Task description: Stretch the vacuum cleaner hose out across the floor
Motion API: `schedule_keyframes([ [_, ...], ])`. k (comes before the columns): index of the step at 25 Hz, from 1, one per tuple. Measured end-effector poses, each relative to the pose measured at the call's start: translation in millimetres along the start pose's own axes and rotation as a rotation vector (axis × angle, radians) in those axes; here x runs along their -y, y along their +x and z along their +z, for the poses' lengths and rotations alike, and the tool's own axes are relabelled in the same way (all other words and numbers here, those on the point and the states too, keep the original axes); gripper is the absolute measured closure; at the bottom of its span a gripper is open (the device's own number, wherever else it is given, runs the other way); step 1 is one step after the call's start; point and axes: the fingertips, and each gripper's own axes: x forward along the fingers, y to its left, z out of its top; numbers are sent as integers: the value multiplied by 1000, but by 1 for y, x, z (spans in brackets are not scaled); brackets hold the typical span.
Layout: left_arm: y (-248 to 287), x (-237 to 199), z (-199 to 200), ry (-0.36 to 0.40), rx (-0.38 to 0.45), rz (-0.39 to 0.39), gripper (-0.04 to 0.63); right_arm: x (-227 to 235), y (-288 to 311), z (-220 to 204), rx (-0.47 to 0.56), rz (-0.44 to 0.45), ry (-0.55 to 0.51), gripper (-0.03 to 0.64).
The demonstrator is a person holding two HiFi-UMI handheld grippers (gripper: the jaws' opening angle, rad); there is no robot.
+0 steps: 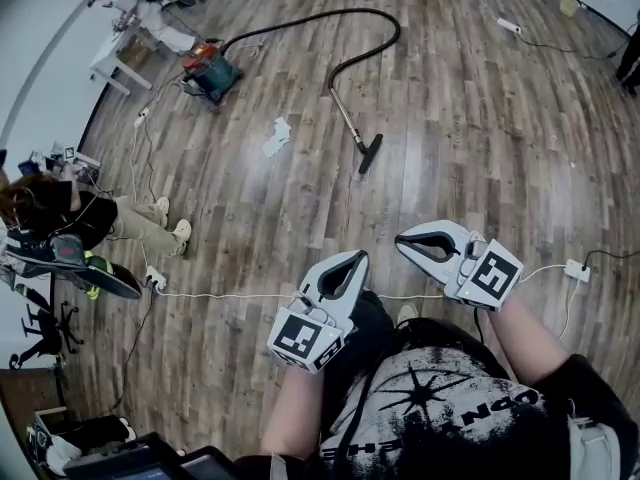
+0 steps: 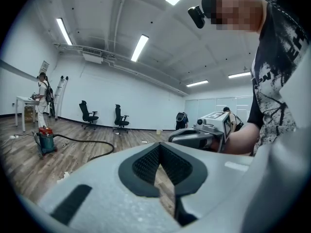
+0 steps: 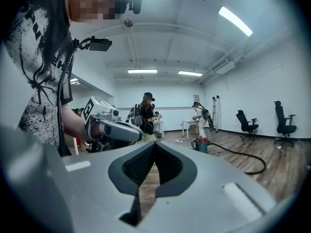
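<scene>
Hose (image 1: 396, 32) black and slim, lying far up the floor, well apart from both grippers: running from a squat teal-and-red canister (image 1: 208, 71), arching into a hairpin loop, then joined to a straight metal wand (image 1: 347, 113) ending in a flat dark nozzle (image 1: 370, 154). Crumpled white scrap (image 1: 277, 136) between canister and nozzle.

Left gripper (image 1: 360, 258) and right gripper (image 1: 402, 239) held low, close to the body. Shells of matte pale-grey plastic, rounded and tapering, each with a dark teardrop recess lined in fine mesh texture. Fingers of both pressed together, nothing between them.

Underfoot, wood-look planks (image 1: 480, 128) streaked brown and grey, faintly glossy. Thin white cable (image 1: 230, 295) strung nearly straight across, close by the grippers, reaching a white power strip (image 1: 576, 269). Beyond, plain white walls, black office chairs (image 2: 87, 114), long ceiling strip lights (image 2: 140, 47), seated person (image 1: 90, 218) at the left edge.
</scene>
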Motion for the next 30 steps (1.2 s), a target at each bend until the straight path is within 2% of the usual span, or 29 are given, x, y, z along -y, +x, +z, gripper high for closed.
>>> schedule_keyframes([
  [2, 10, -17, 1, -18, 13, -19, 594, 11, 11, -6, -27, 1, -12, 614],
  [6, 34, -60, 6, -17, -2, -68, 594, 54, 33, -11, -56, -55, -2, 614],
  [9, 45, -100, 18, 1, -4, -94, 594, 83, 64, -10, -63, -88, 61, 614],
  [13, 58, -156, 36, 9, 0, -141, 594, 129, 110, 7, -58, -132, 28, 614],
  [20, 72, -255, 46, 51, -33, -174, 594, 185, 179, 13, -23, -216, 63, 614],
  [24, 79, -289, 59, 64, -30, -171, 594, 205, 197, 11, -43, -235, 66, 614],
  [30, 91, -319, 59, 36, -15, -185, 594, 235, 211, 16, -52, -264, 51, 614],
])
